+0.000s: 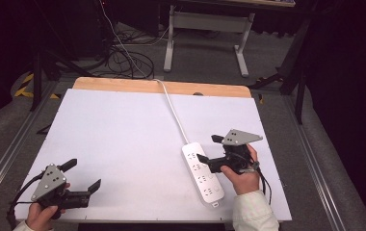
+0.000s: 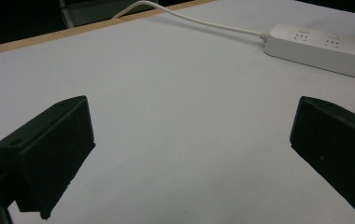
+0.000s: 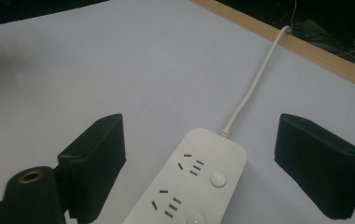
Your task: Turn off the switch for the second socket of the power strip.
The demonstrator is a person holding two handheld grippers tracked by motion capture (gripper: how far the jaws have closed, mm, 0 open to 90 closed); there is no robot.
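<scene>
White bench [image 1: 123, 144] with a wooden strip along its far edge, lit, dark room around it. Landmark: white power strip [image 1: 202, 174], lying flat on the bench toward the near right, long axis running near-to-far, several socket groups each with a round button. Its white cord [image 1: 174, 110] leaves the far end of the strip and runs over the bench's far edge.

Right gripper [image 1: 209, 149] held by right hand [image 1: 241, 175] just right of the strip, jaws spread wide, pointing left over the strip's far end. In the right gripper view the strip [image 3: 189, 182] sits between the two jaws, pads not touching it.

Left gripper [image 1: 82, 175] in left hand [image 1: 44, 214], well left of the strip near the bench's near edge, jaws wide apart, nothing between them; strip [image 2: 325, 49] visible beyond its right jaw.
</scene>
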